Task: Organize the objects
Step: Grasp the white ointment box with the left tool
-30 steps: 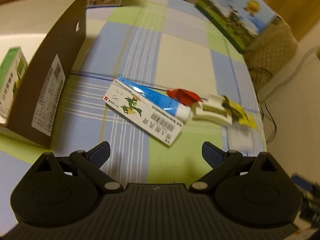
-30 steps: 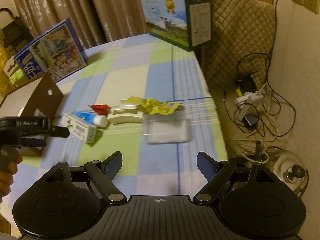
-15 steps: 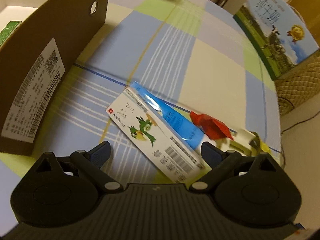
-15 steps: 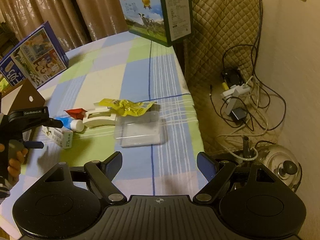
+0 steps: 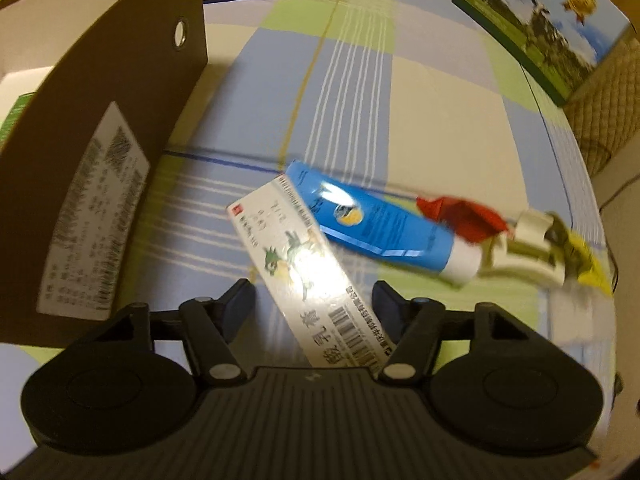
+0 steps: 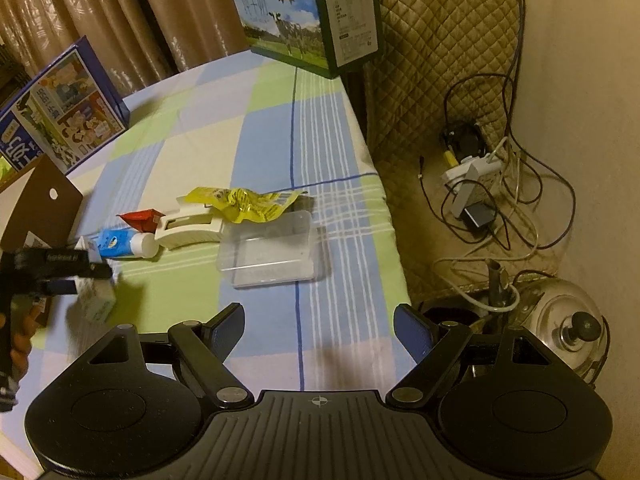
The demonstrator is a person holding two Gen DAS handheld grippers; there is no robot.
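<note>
white carton (image 5: 310,276): lies on checked tablecloth (image 5: 440,120), long axis diagonal, barcode end toward camera, other end up-left | left gripper (image 5: 314,300): jaws spread, straddling carton's near end, contact unclear | blue tube (image 5: 380,222): just beside carton, cap pointing right | brown box (image 5: 100,140): left | right gripper (image 6: 318,326): open, empty, over table edge

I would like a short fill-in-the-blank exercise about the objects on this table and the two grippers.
1. The end of the white carton lies between the fingers of the ____ gripper.
2. The tube beside that carton is ____ with a white cap.
3. The right gripper is open and holds ____.
4. The yellow wrapper lies partly over the clear plastic ____.

Missing words: left; blue; nothing; container
</note>
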